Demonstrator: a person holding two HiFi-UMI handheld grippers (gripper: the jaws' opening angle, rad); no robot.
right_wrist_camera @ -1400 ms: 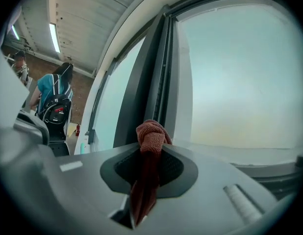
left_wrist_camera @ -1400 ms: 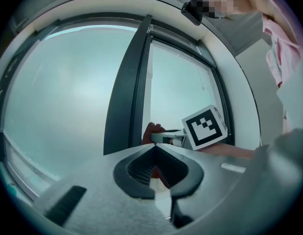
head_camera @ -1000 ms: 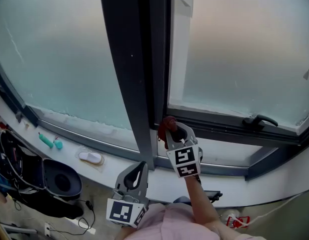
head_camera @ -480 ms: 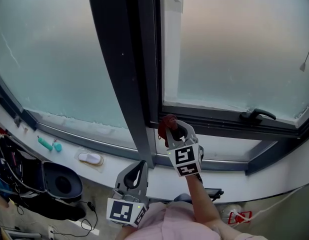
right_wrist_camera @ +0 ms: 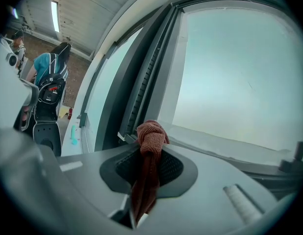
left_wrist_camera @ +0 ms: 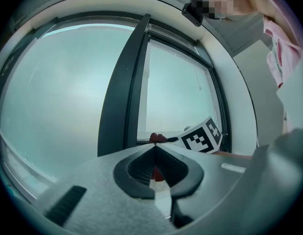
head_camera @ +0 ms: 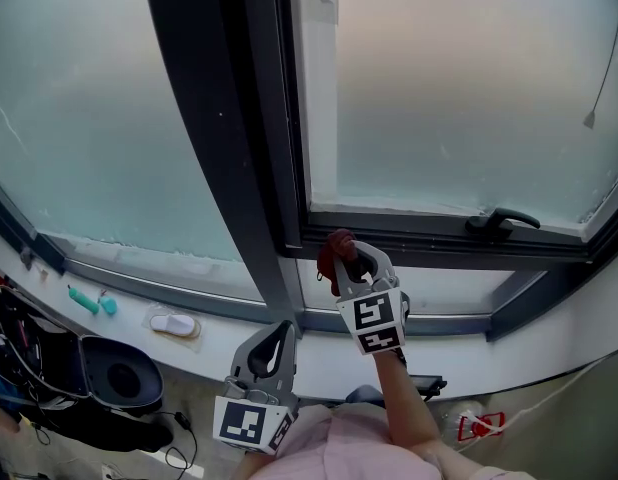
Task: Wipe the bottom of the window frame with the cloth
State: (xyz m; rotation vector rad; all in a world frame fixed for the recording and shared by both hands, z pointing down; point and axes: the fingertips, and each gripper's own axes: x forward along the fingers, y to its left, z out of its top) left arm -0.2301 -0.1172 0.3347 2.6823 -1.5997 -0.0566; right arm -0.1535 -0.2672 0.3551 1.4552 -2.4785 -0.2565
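Left gripper [head_camera: 277, 336]: hanging below and left of the window frame's bottom rail [head_camera: 419, 230], jaws pressed together, carrying nothing. Right gripper [head_camera: 354, 260]: clamping tight on a bunched red cloth [head_camera: 336, 251], the wad poking out at the rail's left end, contact uncertain. Risks in dragging rightward along the rail: small wad working loose, bare jaw tips scraping, gripper catching the handle [head_camera: 501, 219] sitting on the rail.

No words, brand names or numbers can be read anywhere. The only print is a black-and-white square pattern on the marker cube [head_camera: 251, 423] of the left gripper [head_camera: 277, 336] and on the one [head_camera: 372, 323] of the right gripper [head_camera: 351, 260], without letters or digits.
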